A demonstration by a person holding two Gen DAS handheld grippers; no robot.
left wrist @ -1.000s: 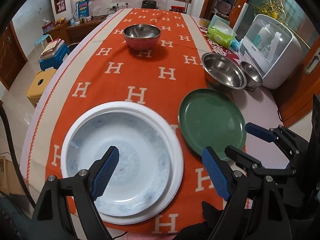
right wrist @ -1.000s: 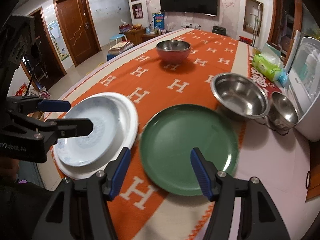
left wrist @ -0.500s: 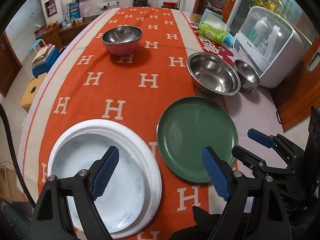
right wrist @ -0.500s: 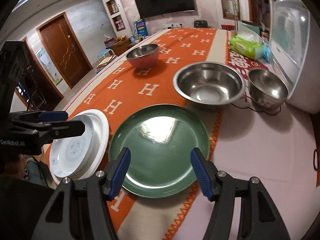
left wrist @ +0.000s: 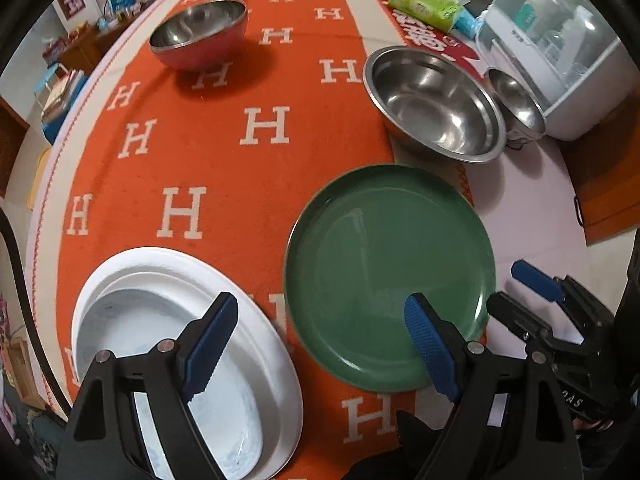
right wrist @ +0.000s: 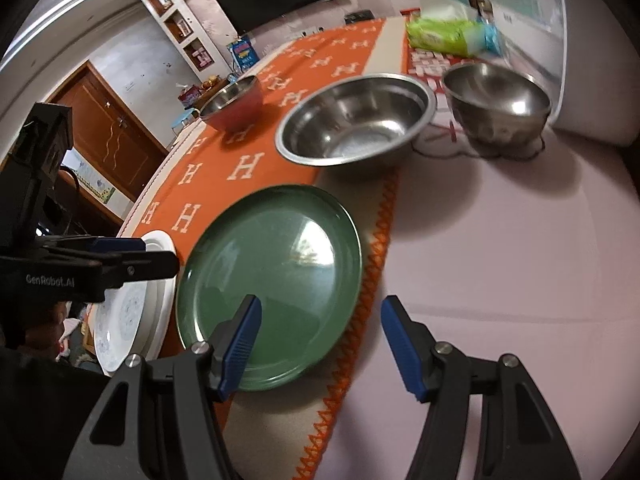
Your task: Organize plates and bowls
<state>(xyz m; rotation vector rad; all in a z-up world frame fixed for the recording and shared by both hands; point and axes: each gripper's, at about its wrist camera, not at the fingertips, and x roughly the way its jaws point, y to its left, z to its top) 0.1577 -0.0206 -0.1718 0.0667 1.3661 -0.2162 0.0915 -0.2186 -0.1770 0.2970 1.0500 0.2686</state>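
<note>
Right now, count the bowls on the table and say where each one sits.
3. A red bowl stands far back on the orange cloth; a large steel bowl sits just beyond the green plate; a small steel bowl touches its right side. None appears hidden.

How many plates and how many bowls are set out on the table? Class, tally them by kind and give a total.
Plates: 3 – round green plate, white plate with faint blue pattern, plain white plate under it.
Bowls: 3 – large steel bowl, small steel bowl, red-sided steel bowl.
Total: 6
</note>
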